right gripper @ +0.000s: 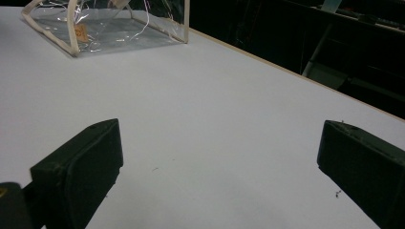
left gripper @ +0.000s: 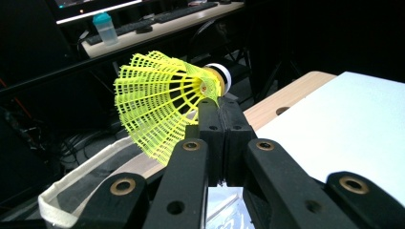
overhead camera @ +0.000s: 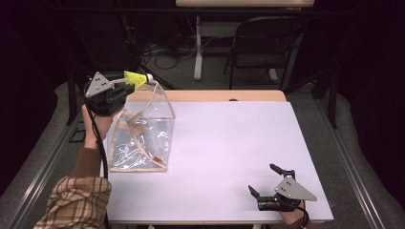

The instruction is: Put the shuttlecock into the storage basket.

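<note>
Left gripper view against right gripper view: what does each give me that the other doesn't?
Left gripper view alone: the yellow shuttlecock with its skirt pinched in the shut left gripper, above the bag's white rim. Right gripper view alone: the right gripper open, low over bare white table. Shared: the clear bag and that table.

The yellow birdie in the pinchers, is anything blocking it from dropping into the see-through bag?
Nothing visible does. The left gripper, jaws shut, holds the yellow plastic shuttlecock by its skirt beside the top far corner of the clear plastic bag with cream trim. The bag's open top lies below it, with no flap seen across it.
</note>
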